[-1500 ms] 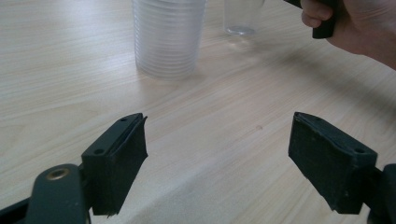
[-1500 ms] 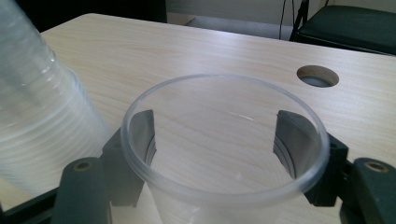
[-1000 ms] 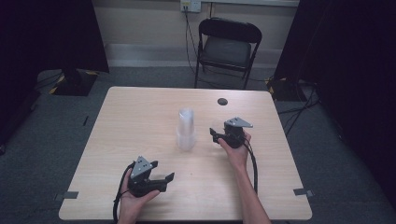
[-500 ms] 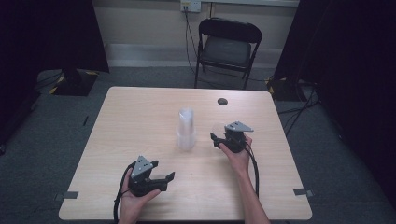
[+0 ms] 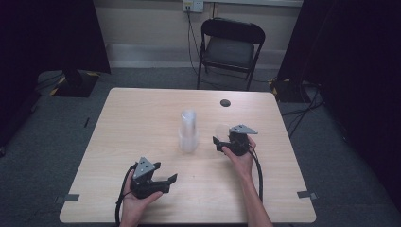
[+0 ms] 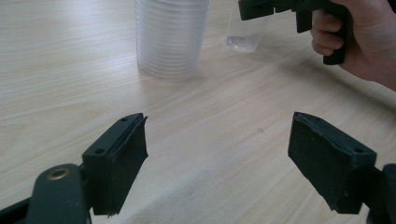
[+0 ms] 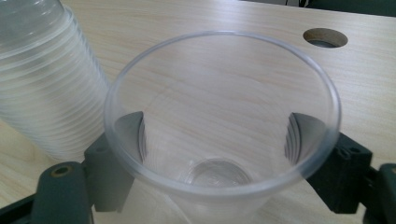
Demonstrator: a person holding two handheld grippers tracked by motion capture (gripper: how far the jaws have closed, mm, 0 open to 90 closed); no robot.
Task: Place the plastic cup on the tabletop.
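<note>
A tall stack of clear plastic cups (image 5: 188, 132) (image 6: 170, 37) (image 7: 42, 84) stands upright at the table's middle. Just right of it, one clear cup (image 5: 221, 130) (image 6: 243, 35) (image 7: 219, 93) stands upright with its base on the table. My right gripper (image 5: 217, 142) (image 7: 217, 144) has this cup between its jaws. The jaws have just been opening, and the cup's rim is round and unsqueezed. My left gripper (image 5: 172, 182) (image 6: 217, 149) rests low near the front edge, open wide, with bare table between its pads.
The wooden table (image 5: 142, 118) has a round dark hole (image 5: 225, 102) (image 7: 325, 37) at its far right. A black folding chair (image 5: 229, 47) stands beyond the far edge. Bare tabletop lies left of the stack and between the two hands.
The right hand has drifted slightly toward the person's side, staying beside the stack. The left hand and the stack have not moved.
</note>
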